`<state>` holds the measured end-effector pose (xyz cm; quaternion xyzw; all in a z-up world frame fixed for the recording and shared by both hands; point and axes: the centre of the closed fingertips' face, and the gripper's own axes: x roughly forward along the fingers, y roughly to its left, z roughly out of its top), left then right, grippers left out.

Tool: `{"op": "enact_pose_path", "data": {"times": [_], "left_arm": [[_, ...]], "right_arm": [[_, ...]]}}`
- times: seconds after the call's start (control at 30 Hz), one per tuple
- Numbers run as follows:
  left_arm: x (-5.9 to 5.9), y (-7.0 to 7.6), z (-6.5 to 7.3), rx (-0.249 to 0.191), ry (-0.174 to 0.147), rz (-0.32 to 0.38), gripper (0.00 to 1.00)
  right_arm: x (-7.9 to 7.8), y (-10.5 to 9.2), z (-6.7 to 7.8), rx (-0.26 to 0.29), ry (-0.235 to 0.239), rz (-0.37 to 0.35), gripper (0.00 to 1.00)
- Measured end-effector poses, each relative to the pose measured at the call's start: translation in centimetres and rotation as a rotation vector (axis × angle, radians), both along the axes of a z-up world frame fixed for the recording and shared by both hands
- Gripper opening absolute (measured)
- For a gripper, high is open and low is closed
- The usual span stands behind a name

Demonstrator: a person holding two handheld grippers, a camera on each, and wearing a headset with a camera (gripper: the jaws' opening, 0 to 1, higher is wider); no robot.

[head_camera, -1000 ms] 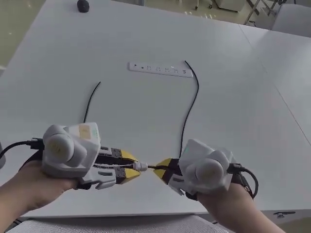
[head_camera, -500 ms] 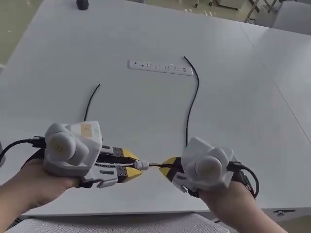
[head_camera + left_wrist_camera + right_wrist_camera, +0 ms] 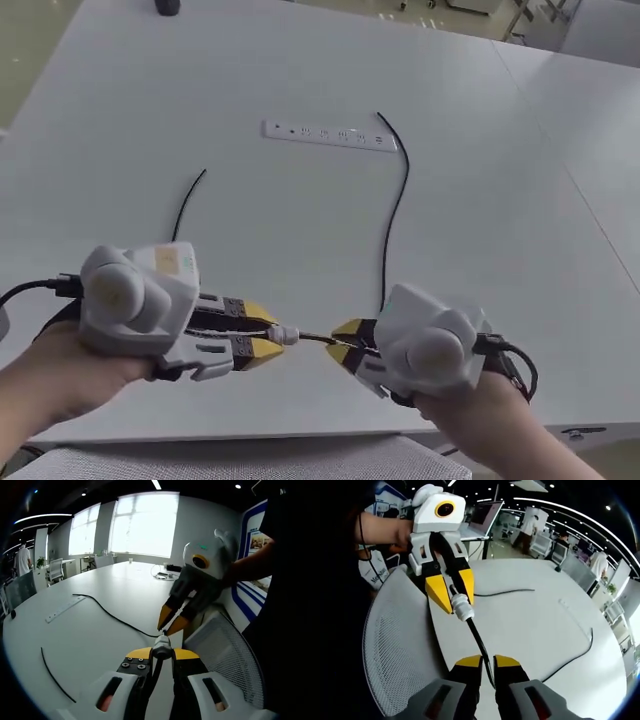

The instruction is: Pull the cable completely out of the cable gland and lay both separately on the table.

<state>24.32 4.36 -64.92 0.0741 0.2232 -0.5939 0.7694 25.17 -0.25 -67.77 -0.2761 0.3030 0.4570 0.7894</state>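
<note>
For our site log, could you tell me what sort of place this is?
Probably an open-plan office: a large white meeting table, a long white power strip on it, a pale mesh office chair.

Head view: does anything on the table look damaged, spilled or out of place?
Nothing stands out. The left gripper holds the cable gland, the right gripper pinches the cable beside it, and the power strip lies flat on the table.

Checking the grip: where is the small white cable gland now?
In the head view the small white cable gland sits clamped in the left tongs, near the front edge of the white table, its black cable leading to the right tongs.
</note>
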Motion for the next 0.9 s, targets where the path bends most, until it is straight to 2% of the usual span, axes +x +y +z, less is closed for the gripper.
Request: {"op": "enact_pose_path", "data": {"times": [0.13, 0.27, 0.37, 0.6, 0.77, 0.9], "left_arm": [[0.0, 0.0, -0.1, 0.004, -0.002, -0.002, 0.15], [-0.1, -0.2, 0.0, 0.004, -0.007, -0.004, 0.15], [-0.1, -0.3, 0.0, 0.004, -0.016, -0.005, 0.15], [0.3, -0.4, 0.3, 0.006, -0.031, 0.001, 0.15], [0.3, -0.5, 0.4, 0.006, -0.031, 0.003, 0.15], [0.2, -0.5, 0.3, 0.007, -0.029, 0.002, 0.15]], "right_arm": [[-0.5, 1.4, 1.6, 0.034, -0.014, 0.034, 0.07], [-0.6, 2.8, 1.8, -0.007, -0.059, 0.101, 0.06], [-0.7, 3.5, 1.8, -0.017, -0.070, 0.121, 0.05], [-0.2, 3.7, 1.8, -0.038, -0.106, 0.139, 0.01], [-0.2, 3.6, 1.7, -0.037, -0.104, 0.137, 0.00], [-0.2, 3.1, 1.5, -0.023, -0.084, 0.108, 0.00]]}}
